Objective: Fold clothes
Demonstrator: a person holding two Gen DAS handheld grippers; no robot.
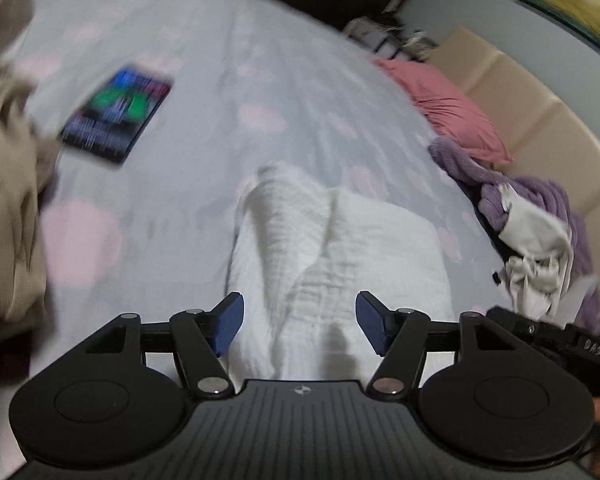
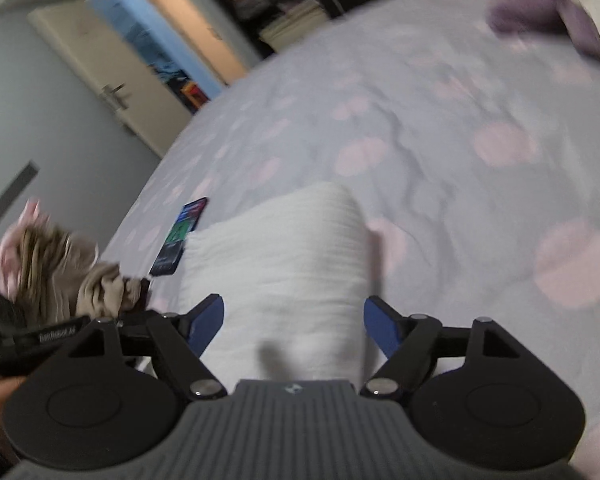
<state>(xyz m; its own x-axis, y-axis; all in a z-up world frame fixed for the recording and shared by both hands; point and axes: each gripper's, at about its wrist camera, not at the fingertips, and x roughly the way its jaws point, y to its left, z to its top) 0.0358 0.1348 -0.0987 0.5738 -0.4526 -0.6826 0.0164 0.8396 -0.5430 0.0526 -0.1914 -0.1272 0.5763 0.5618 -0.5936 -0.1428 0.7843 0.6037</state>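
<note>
Two grippers, both spread wide, nothing held. Left wrist view: left gripper (image 1: 300,322) with blue pads (image 1: 230,322) apart over a folded white garment (image 1: 324,264) on the lavender bedsheet (image 1: 204,168); phone (image 1: 116,114) far left, beige clothes (image 1: 8,208) at left edge, pink pillow (image 1: 444,108) and purple pile (image 1: 540,224) right. Right wrist view: right gripper (image 2: 294,326) fingers parted above the same white garment (image 2: 276,264), phone (image 2: 180,236) just left of it, striped beige clothes (image 2: 60,276) further left, door (image 2: 112,72) far left. Heavy blur.

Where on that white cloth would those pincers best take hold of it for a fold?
Probably the raised ridge of the white cloth, where a fold stands up off the bed sheet. The open left gripper could likely come straight down from above, one finger on each side. The flat parts offer little to pinch.
</note>
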